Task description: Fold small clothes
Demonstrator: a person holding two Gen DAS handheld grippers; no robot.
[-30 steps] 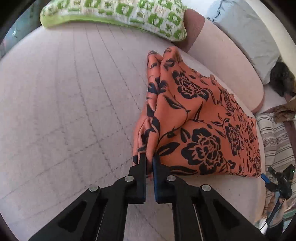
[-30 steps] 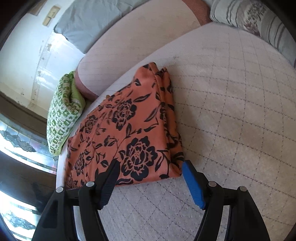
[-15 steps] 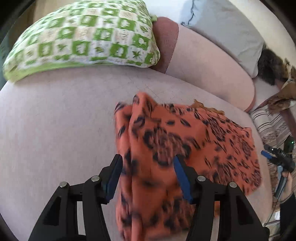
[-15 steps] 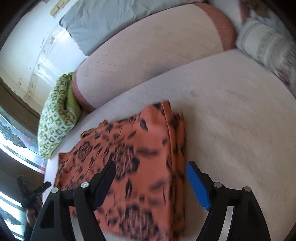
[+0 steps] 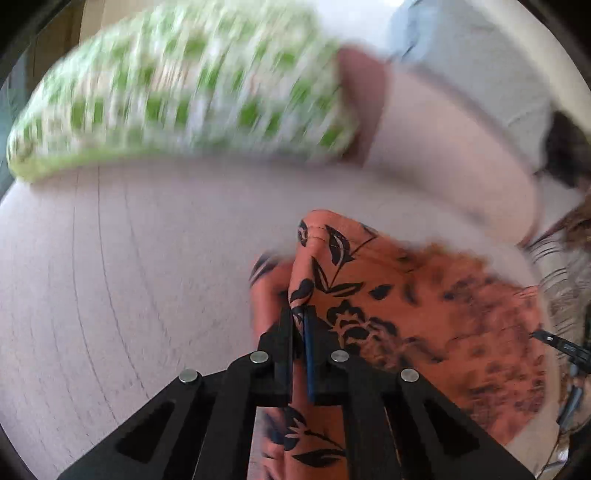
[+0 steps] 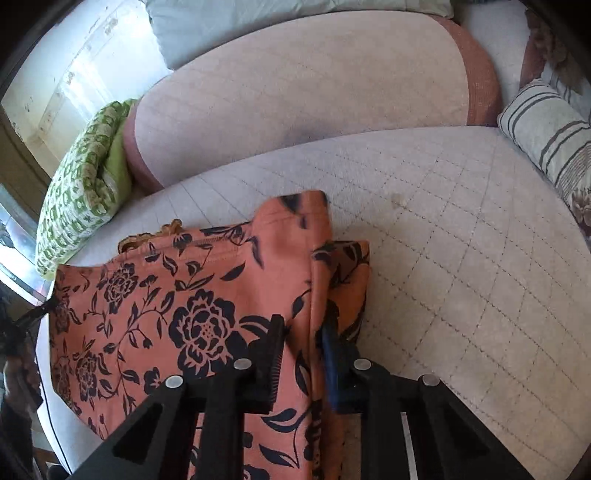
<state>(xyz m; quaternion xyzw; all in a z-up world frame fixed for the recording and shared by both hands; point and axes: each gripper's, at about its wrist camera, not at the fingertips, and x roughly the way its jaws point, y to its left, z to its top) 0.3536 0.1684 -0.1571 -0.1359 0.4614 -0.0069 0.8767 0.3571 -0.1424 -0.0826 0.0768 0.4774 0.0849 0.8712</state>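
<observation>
Across the quilted sofa seat (image 6: pixel 461 258) lies my orange floral garment (image 6: pixel 166 302), and everything else sits around that cloth. Beyond it rises the pink backrest bolster (image 6: pixel 295 92), with a grey-blue cushion (image 6: pixel 240 22) behind. My right camera gives it all sharp: to the cloth's far left the green checked pillow (image 6: pixel 81 192), to its far right a striped pillow (image 6: pixel 546 125), and the stitching of the seat plain to see. My left camera is smeared with blur; there the green pillow (image 5: pixel 184 85) fills the top, beyond the cloth (image 5: pixel 443 314), and a dark furry shape (image 5: pixel 565 147) shows off to the cloth's far right, which the right view does not give clearly. Only the left view shows my left gripper (image 5: pixel 299 325), jaws pressed together, pinching a raised fold at the cloth's left edge. Only the right view shows my right gripper (image 6: pixel 301 332), jaws closing, the thick folded right edge of the cloth between them and the pads already against it.
</observation>
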